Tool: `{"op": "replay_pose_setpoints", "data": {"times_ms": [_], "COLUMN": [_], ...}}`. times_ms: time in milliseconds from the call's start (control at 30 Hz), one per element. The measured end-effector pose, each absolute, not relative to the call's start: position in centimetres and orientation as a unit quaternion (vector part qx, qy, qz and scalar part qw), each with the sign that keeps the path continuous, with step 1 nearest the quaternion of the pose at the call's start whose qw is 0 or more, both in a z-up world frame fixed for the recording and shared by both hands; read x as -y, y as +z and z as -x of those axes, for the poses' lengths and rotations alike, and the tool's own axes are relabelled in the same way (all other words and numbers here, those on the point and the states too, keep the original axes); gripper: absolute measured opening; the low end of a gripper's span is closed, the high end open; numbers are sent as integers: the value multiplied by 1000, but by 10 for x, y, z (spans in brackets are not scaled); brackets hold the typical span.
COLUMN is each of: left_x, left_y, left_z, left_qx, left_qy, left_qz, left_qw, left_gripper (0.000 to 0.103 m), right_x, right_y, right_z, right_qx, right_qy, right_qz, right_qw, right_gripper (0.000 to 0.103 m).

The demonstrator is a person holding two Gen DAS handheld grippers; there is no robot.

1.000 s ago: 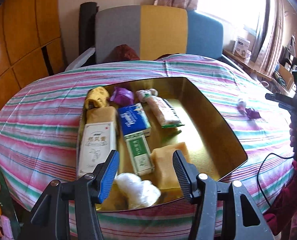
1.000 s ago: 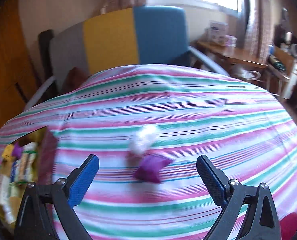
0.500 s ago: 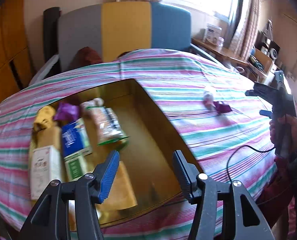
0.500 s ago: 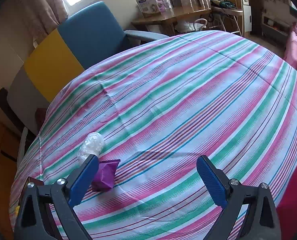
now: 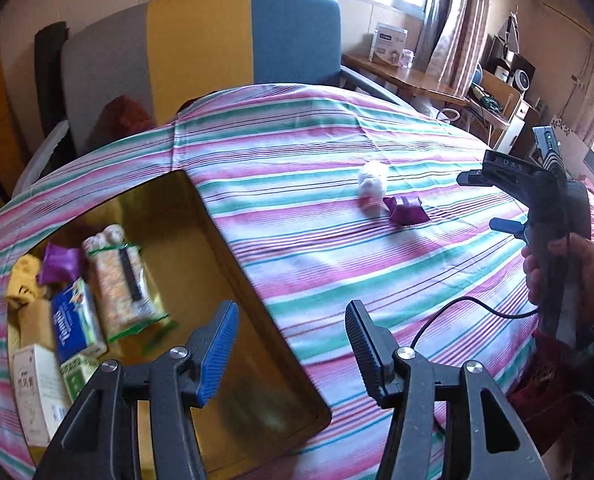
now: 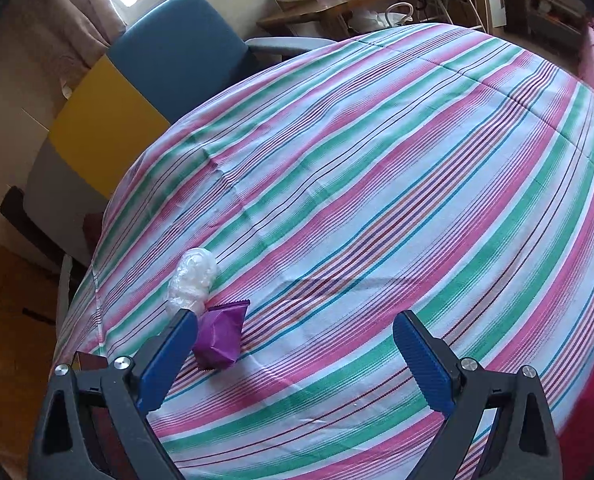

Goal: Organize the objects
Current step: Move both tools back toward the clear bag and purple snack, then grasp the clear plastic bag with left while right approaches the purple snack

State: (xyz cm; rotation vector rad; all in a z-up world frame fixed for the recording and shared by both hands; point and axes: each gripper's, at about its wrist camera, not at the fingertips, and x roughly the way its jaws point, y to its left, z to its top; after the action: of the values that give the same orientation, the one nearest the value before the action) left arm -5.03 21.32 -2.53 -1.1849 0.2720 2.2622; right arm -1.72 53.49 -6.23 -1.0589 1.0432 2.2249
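Left wrist view has swung off my gold rectangular tray (image 5: 233, 240) toward the small purple foil packet (image 5: 407, 213); left gripper (image 5: 291, 354) and right gripper (image 6: 295, 354) gape empty, pickup next.

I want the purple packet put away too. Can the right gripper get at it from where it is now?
Probably yes. The right gripper is open and empty, and the purple packet lies on the striped cloth just inside its left finger. Only the white plastic bundle sits close behind it; nothing covers it.

Glossy gold tray (image 5: 233, 256), striped woven cloth (image 6: 377, 184)
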Motion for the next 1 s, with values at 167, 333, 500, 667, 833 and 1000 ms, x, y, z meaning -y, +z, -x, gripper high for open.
{"op": "replay_pose_setpoints", "data": {"times_ms": [167, 333, 500, 667, 833, 1000], "left_x": [-241, -283, -325, -369, -409, -435], "left_y": [-26, -34, -49, -57, -73, -100], "left_z": [68, 93, 124, 148, 171, 192], "left_qx": [-99, -100, -101, -113, -127, -128], "left_qy": [832, 812, 801, 796, 788, 778], "left_qz": [458, 477, 491, 484, 482, 501], "left_qw": [298, 323, 329, 345, 361, 357], "left_gripper": [56, 56, 56, 56, 56, 56], "right_x": [-537, -537, -539, -539, -538, -539], "right_y": [-60, -57, -58, -62, -63, -66], "right_z": [13, 11, 10, 9, 11, 13], "right_qx": [-400, -415, -432, -446, -445, -445], "right_qy": [808, 809, 806, 799, 799, 796], "right_qz": [374, 365, 361, 364, 366, 373], "right_qw": [216, 199, 184, 173, 170, 170], "right_gripper": [100, 100, 100, 100, 100, 100]}}
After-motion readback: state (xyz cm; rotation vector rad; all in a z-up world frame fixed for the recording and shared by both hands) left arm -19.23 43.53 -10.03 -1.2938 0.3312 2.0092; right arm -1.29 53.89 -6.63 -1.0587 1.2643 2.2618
